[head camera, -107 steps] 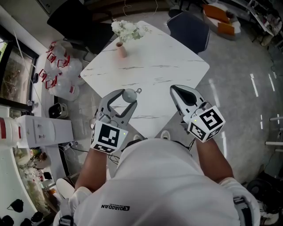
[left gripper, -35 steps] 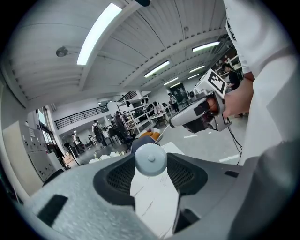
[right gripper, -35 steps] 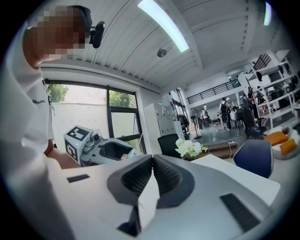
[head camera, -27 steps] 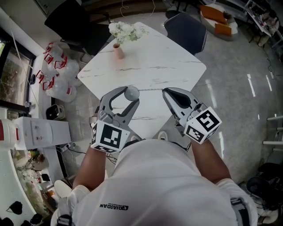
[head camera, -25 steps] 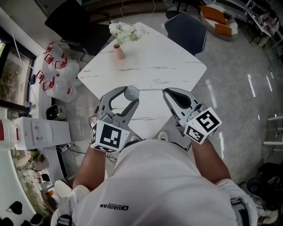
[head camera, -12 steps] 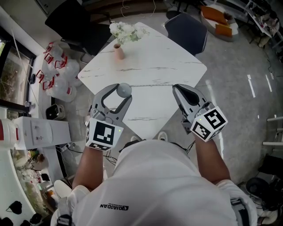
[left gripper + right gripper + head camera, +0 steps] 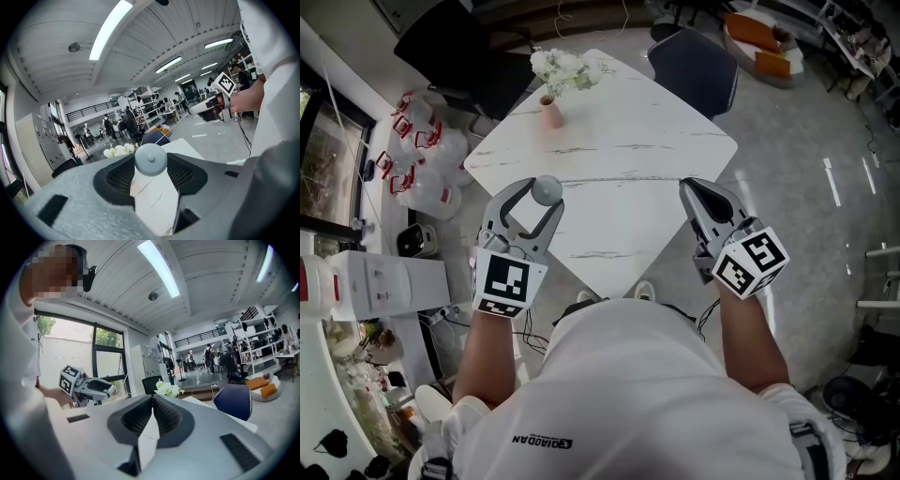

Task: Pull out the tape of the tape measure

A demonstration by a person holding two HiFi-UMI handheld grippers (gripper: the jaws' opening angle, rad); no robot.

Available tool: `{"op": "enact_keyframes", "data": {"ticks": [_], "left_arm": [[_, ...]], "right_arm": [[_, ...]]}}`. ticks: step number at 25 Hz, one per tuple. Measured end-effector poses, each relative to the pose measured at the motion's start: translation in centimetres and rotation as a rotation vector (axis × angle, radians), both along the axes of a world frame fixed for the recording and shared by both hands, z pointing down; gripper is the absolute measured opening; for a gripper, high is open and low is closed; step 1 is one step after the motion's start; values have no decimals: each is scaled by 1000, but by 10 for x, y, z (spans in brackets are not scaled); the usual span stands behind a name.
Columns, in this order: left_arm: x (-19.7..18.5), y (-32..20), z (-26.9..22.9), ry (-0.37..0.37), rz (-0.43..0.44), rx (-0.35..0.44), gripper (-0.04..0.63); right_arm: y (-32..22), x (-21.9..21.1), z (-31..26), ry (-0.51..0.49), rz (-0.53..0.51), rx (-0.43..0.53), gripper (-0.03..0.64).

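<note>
Both forearms are reaching forward from the torso and spreading apart, left forearm [image 7: 487,352] and right forearm [image 7: 748,337], one to each side of the tabletop's [image 7: 619,225] near corner. The marker cubes are facing up: left cube [image 7: 508,284], right cube [image 7: 752,263].

The left gripper [image 7: 541,196] is pointing toward the tabletop's middle, tilting slightly down. Its fingers are standing wide and clamping the round grey tape measure [image 7: 150,159] between their tips, above the tabletop's near-left edge. The right gripper [image 7: 687,186] is sitting roughly level above the near-right edge, its fingers pressing together on the end of the tape [image 7: 619,179]. The tape is running as a thin straight line between the two grippers, crossing the tabletop's near half and staying off the surface.

Past the tape, the tabletop's middle is lying open. A pink vase [image 7: 550,112] with white flowers [image 7: 565,66] is standing close to the far-left edge. A dark blue chair [image 7: 694,66] is sitting against the far-right edge, and a black chair [image 7: 455,42] is sitting past the far-left edge. Water jugs [image 7: 427,164] are crowding the floor left of the tabletop. Open floor [image 7: 806,169] is lying to its right.
</note>
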State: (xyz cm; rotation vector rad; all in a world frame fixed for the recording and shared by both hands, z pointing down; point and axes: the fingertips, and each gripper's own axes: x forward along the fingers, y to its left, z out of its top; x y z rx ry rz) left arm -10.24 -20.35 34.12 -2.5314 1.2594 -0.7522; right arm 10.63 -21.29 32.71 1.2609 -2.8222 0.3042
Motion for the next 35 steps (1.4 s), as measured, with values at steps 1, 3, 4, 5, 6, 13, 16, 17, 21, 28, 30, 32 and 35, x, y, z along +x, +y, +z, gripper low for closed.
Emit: {"op": "enact_keyframes", "data": {"ticks": [1,3,4,5,6,13,16,17,21,28,30,32,35], "left_arm": [[0,0,0,1,1,1,222],[0,0,-1,-1,3,5,222],[0,0,-1,-3,5,5,222],[-1,0,-1,-4,5,6,222],[-2,-1,-1,-6,4,6,222],[-35,-4,0,25,-79,-18,222],[-36,-4,-2,11,-76,-8,222],[-36,-4,-2,4,-75,-4,222],[-35,-4,0,4,-74,-7,222],[-47,-4,1,21,-101,-11,222],[-47,-5,0,18,-106,-5,222],[-46,-4,-1,29,-113,-5,222],[-46,-3,1,35,-116,-7,222]], "right_arm": [[0,0,1,2,-1,-1,14],[0,1,2,8,-4,0,14],[1,1,2,10,-5,1,14],[1,1,2,12,-5,3,14],[0,1,2,13,-4,5,14],[-9,22,1,-20,64,-19,14],[-8,24,0,8,67,-1,14],[-9,25,0,15,69,4,14],[-10,27,-1,19,77,6,14],[-10,43,-2,-6,119,-3,14],[-10,43,-4,-1,119,3,14],[-9,43,-4,-8,123,3,14],[-7,41,-3,-11,121,1,14]]}}
